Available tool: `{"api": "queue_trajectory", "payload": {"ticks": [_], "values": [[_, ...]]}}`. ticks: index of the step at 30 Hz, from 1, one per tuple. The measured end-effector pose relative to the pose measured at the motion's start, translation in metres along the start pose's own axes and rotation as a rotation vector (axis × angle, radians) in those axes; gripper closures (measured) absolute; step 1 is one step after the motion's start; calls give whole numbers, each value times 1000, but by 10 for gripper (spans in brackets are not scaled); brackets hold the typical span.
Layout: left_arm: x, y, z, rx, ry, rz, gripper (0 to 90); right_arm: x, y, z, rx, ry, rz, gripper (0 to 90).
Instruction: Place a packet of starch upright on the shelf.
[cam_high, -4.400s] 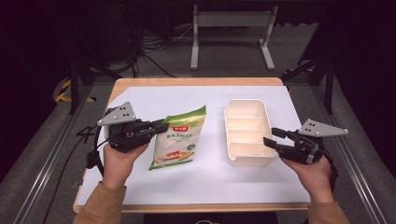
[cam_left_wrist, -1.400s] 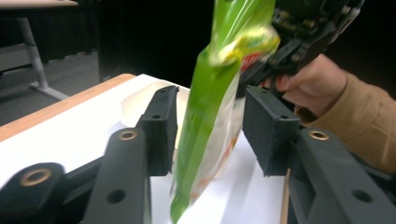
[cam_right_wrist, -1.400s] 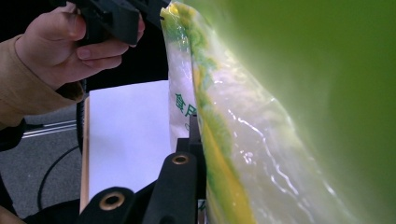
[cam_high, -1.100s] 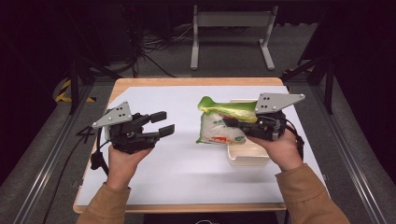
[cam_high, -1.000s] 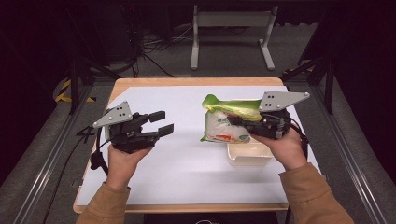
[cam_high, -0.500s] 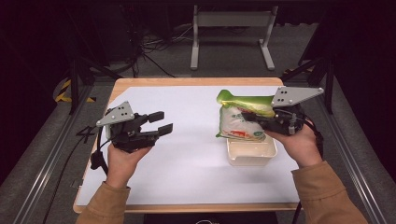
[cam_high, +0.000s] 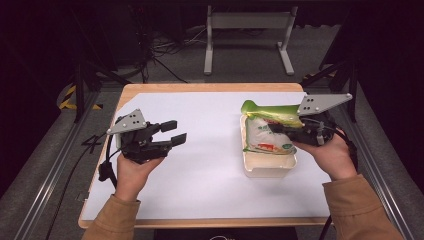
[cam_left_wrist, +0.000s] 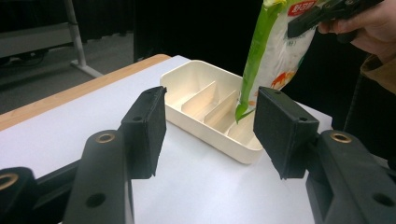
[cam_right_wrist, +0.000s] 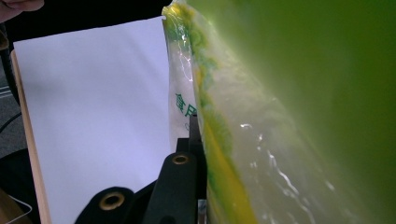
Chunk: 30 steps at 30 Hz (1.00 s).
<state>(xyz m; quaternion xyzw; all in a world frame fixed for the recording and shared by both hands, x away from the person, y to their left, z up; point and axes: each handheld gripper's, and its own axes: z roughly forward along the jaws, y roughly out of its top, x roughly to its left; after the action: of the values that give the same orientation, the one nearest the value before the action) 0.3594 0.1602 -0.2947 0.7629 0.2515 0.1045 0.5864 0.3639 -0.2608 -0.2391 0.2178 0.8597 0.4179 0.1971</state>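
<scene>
One green-and-clear snack bag (cam_high: 267, 132) hangs pinched in the right tongs (cam_high: 280, 131) over the cream divided tray (cam_high: 269, 167); left tongs (cam_high: 172, 133) gape wide, empty.

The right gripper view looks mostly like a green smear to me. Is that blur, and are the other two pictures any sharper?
Yes: in the right gripper view the snack bag sits so close to the lens that its green side blurs out, with glare streaks on the plastic. The left gripper view is sharp on the divided tray, dark behind. The high view is evenly lit on the white table, with dim surroundings.
</scene>
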Motion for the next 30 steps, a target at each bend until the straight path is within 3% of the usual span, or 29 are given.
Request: {"api": "queue_trajectory", "payload": {"ticks": [6, 13, 30], "values": [[1, -1, 1, 4, -1, 0, 445, 0, -1, 5, 59, -12, -16, 822], [2, -2, 3, 10, -2, -4, 441, 2, -2, 11, 96, 8, -11, 822], [4, -4, 5, 20, -7, -16, 428, 5, -12, 33, 106, 37, -3, 822]]}}
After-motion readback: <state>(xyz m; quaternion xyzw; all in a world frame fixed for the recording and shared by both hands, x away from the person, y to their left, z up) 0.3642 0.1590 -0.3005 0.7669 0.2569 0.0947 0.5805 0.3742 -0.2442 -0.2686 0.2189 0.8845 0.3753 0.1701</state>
